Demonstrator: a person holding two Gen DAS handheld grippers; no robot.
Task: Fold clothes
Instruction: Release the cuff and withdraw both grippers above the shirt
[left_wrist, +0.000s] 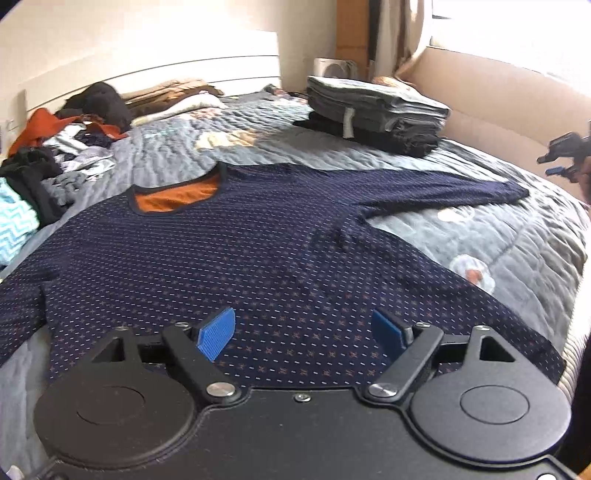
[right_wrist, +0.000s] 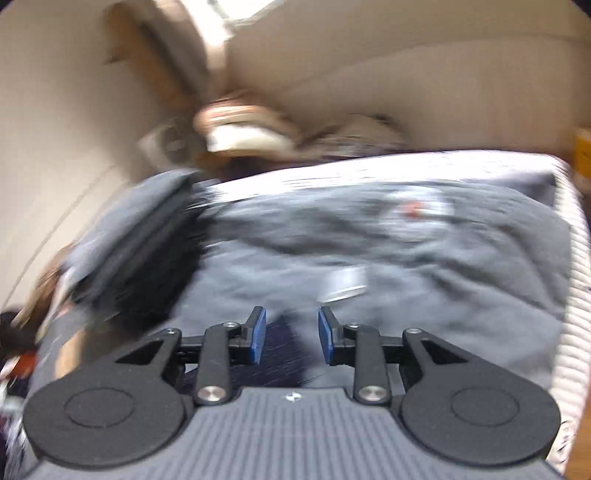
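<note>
Two grippers, both mine, both gaping and holding nothing. My left gripper (left_wrist: 303, 334) hovers over the hem of the navy dotted shirt (left_wrist: 229, 251), which lies spread flat on the grey quilt (left_wrist: 517, 236) with one sleeve stretched away. Beyond the shirt's collar sits a heap of unfolded clothes (left_wrist: 62, 147); beyond its sleeve, a folded stack (left_wrist: 376, 114). My right gripper (right_wrist: 291, 336), blurred, hangs above that sleeve's end.

Black tongs (left_wrist: 303, 334), blue ribbed pads (left_wrist: 217, 333), silver screws
</note>
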